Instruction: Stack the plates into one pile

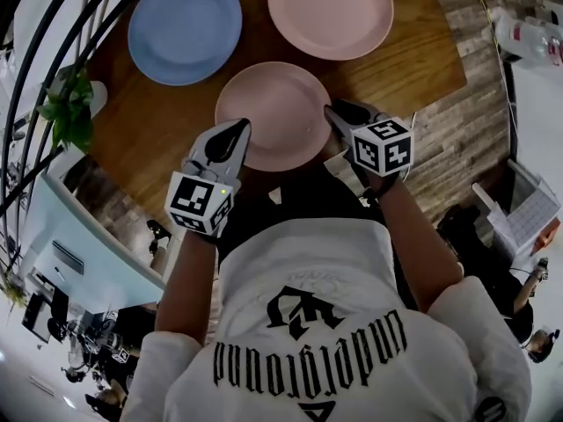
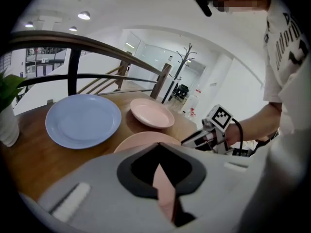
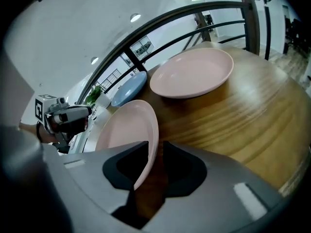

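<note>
I have one gripper on each side of the near pink plate (image 1: 274, 112), which sits at the near middle of the round wooden table (image 1: 422, 60), close to the edge in front of me. The plate is round, so it has no long axis. It lies level with its hollow facing up and its rim running evenly all round. I cannot tell whether its underside rests on the wood or hangs just above it.

My left gripper (image 1: 236, 134) comes in from the near left and points down and away from me. Its jaws are closed on the plate's left rim, and the pink edge fills the narrow slit between them.

My right gripper (image 1: 339, 112) comes in from the near right, tipped more steeply down. Its jaws stand apart around the right rim. The edge sits between them against the left jaw, with bare wood showing in the gap beside the other jaw.

Two more plates lie flat farther off, each apart from the near one. The blue plate (image 1: 185, 26) is at the far left and the far pink plate (image 1: 330, 11) at the far right, side by side without touching. A potted plant (image 1: 70, 112) stands at the table's left edge, beside a dark curved railing (image 1: 53, 42).
</note>
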### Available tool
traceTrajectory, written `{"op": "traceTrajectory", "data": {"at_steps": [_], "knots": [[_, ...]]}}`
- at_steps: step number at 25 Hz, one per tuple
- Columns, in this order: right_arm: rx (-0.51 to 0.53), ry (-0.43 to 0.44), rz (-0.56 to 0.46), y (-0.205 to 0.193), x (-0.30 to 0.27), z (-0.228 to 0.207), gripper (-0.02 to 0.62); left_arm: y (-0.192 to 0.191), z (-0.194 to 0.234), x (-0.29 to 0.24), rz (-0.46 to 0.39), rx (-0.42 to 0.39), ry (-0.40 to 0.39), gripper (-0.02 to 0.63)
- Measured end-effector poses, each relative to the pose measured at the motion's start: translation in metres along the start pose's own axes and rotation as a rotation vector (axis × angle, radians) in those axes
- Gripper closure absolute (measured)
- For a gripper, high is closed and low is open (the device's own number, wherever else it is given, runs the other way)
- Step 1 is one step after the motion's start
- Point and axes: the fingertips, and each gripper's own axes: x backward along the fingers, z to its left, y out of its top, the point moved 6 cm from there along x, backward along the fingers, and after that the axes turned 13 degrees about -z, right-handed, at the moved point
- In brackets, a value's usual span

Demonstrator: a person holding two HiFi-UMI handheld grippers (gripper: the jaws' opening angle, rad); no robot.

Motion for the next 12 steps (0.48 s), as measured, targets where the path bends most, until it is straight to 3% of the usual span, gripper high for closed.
{"op": "traceTrajectory", "data": {"at_steps": [8,12], "knots": [[-0.044,0.023,0.072,-0.008,-0.018,0.001,0.517,-0.002,0.003,0.001,0.004,0.011,0.032,0.56],[-0.05,0.003,0.078,-0.009,-0.023,0.0,0.557,-0.004,0.006,0.007,0.003,0.019,0.053,0.56]]}}
